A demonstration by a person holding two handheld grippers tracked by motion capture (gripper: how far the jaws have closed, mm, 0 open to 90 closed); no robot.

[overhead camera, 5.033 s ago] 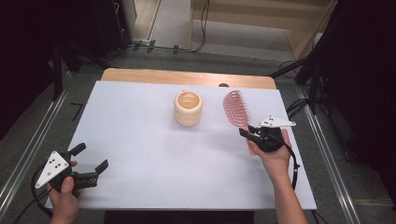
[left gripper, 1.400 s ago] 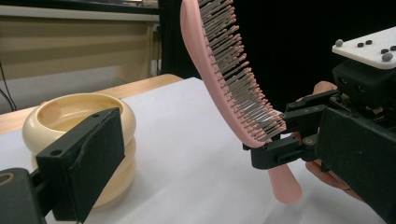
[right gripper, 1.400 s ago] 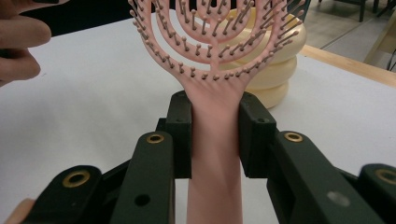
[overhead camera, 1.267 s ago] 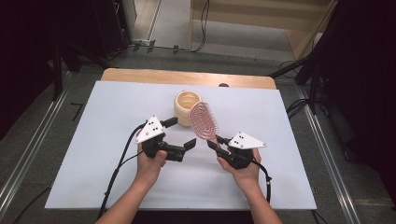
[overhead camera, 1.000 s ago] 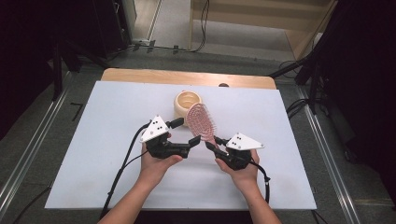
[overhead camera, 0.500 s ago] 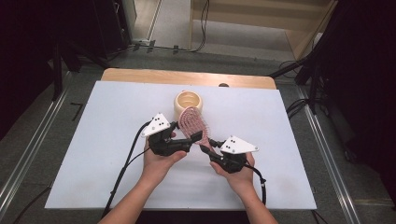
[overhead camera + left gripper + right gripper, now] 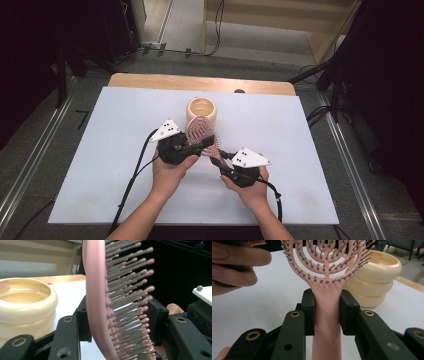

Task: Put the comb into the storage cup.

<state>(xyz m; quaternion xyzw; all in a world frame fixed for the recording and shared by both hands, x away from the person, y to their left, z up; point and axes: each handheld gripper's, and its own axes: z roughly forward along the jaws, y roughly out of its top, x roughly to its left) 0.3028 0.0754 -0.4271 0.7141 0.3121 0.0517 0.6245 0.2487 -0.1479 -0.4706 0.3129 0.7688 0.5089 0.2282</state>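
Nearest the person, the right gripper (image 7: 216, 161) sits over the front middle of the white table (image 7: 90, 165), jaws clamped on the handle of a pink hairbrush (image 7: 200, 132). In the right gripper view the handle (image 7: 327, 322) runs straight up between both black pads, which press its sides just below the neck; the brush head spreads above, bristles facing the camera.

Just left of it, the left gripper (image 7: 206, 145) reaches across to the brush head. Its jaws have just been closing with the head between them. In the left gripper view the head (image 7: 96, 300) stands edge-on and upright in the gap: one pad behind its smooth pink back, the other on the bristle side, where the bristle tips reach it. Whether the pads press yet cannot be told.

The brush is held up off the table, slanting from the right gripper up and away.

Just behind the brush head stands a cream ribbed cup (image 7: 202, 109), upright on the table and open at the top.
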